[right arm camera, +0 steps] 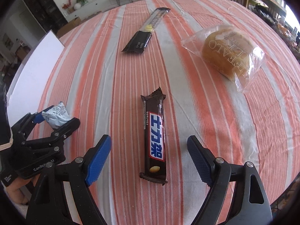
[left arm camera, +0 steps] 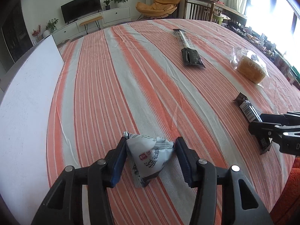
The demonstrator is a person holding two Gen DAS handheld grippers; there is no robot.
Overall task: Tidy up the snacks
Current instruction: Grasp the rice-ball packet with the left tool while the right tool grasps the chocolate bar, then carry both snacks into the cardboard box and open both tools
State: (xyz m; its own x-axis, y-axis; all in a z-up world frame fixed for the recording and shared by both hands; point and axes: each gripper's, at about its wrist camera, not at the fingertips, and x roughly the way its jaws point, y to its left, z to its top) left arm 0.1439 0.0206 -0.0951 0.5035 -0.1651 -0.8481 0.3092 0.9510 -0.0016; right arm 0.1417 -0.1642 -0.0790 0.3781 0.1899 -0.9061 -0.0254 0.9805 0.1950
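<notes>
The left tongs (left arm camera: pixel 150 157) pinch the small white snack packet (left arm camera: pixel 150 155); squeeze gently. The right tongs (right arm camera: pixel 149 159) straddle the chocolate bar (right arm camera: pixel 154 142) half-open, pads clear of it; centre before closing.

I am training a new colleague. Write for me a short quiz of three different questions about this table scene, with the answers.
1. True or false: the left gripper has the white packet between its fingers.
2. What lies between the right gripper's fingers: A bread bun, B chocolate bar, C long black packet?
3. How many snacks are on the striped cloth?

Key: 1 true; 2 B, the chocolate bar; 3 four.
</notes>
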